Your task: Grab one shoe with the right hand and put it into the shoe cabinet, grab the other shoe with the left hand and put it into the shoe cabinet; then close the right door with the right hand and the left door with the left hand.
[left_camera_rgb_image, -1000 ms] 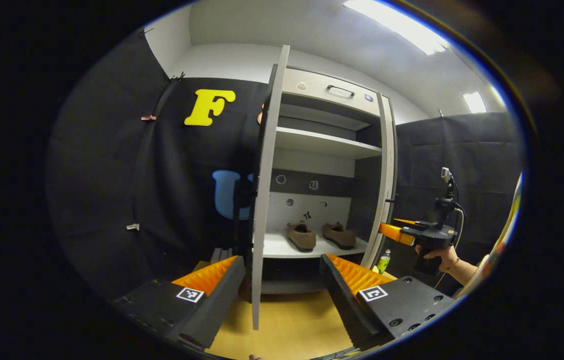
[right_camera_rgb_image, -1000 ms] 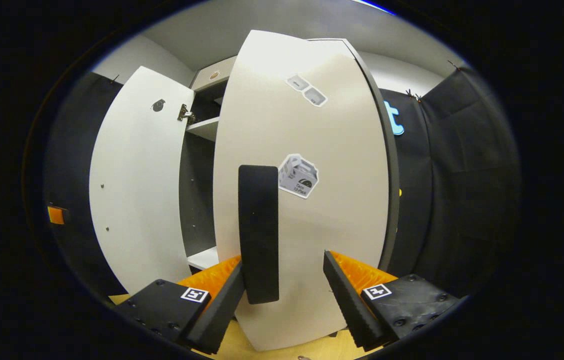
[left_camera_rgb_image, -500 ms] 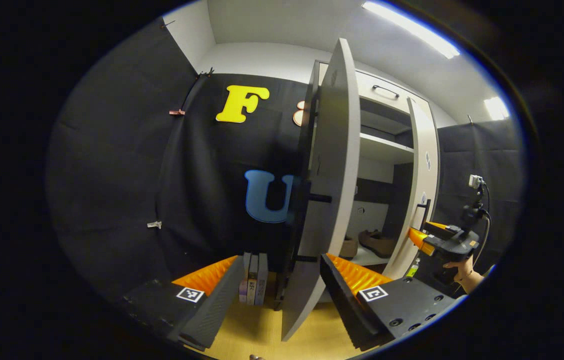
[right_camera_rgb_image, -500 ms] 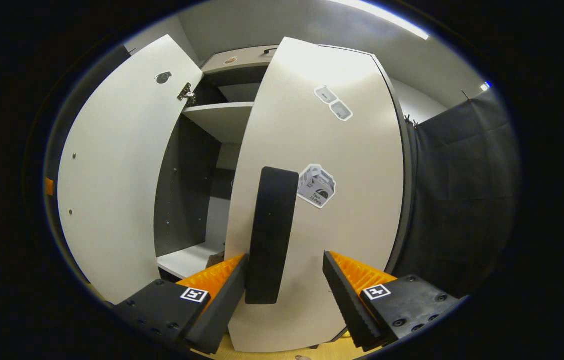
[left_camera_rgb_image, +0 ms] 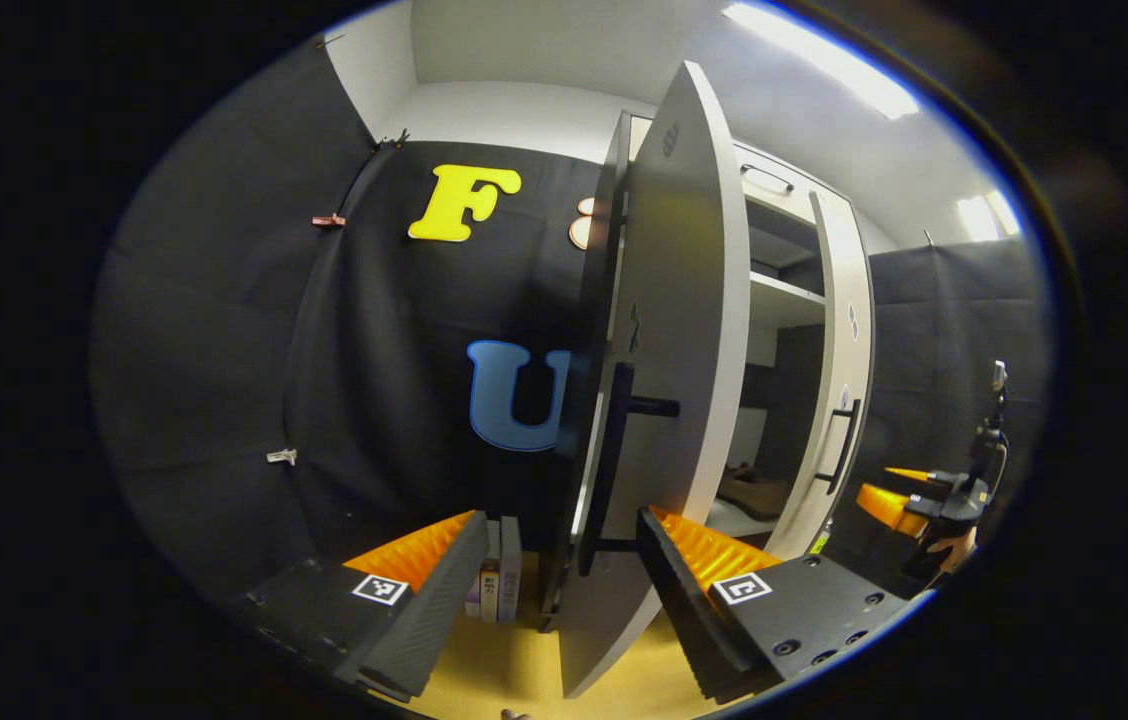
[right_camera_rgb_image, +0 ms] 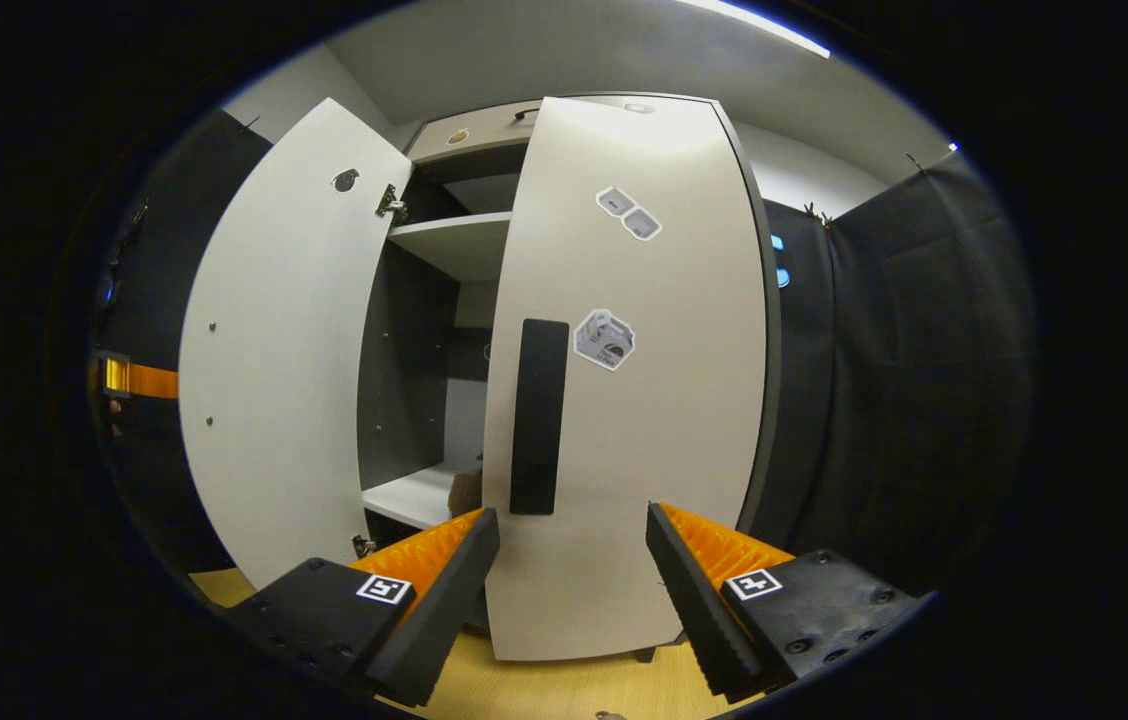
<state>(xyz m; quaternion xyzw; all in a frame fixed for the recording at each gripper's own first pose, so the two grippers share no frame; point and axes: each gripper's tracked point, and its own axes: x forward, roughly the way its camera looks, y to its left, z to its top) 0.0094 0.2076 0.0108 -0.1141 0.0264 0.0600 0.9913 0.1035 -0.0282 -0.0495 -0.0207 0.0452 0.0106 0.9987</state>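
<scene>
Your left door (left_camera_rgb_image: 669,380), a tall pale-grey flat panel, hangs part open on the tall grey shoe cabinet (left_camera_rgb_image: 784,300); its long black bar handle (left_camera_rgb_image: 614,460) stands just ahead of your left gripper (left_camera_rgb_image: 549,560), whose jaws are wide and empty. It is rigid and probably swings lightly on its hinges, so take the bar or press the flat face near the free edge. The right door (right_camera_rgb_image: 624,380), with its own black handle (right_camera_rgb_image: 536,415), looks nearly shut; your right gripper (right_camera_rgb_image: 569,560) sits before it, jaws wide, holding nothing. One brown shoe (left_camera_rgb_image: 752,492) lies on the lower shelf (right_camera_rgb_image: 414,495), near the front edge.
</scene>
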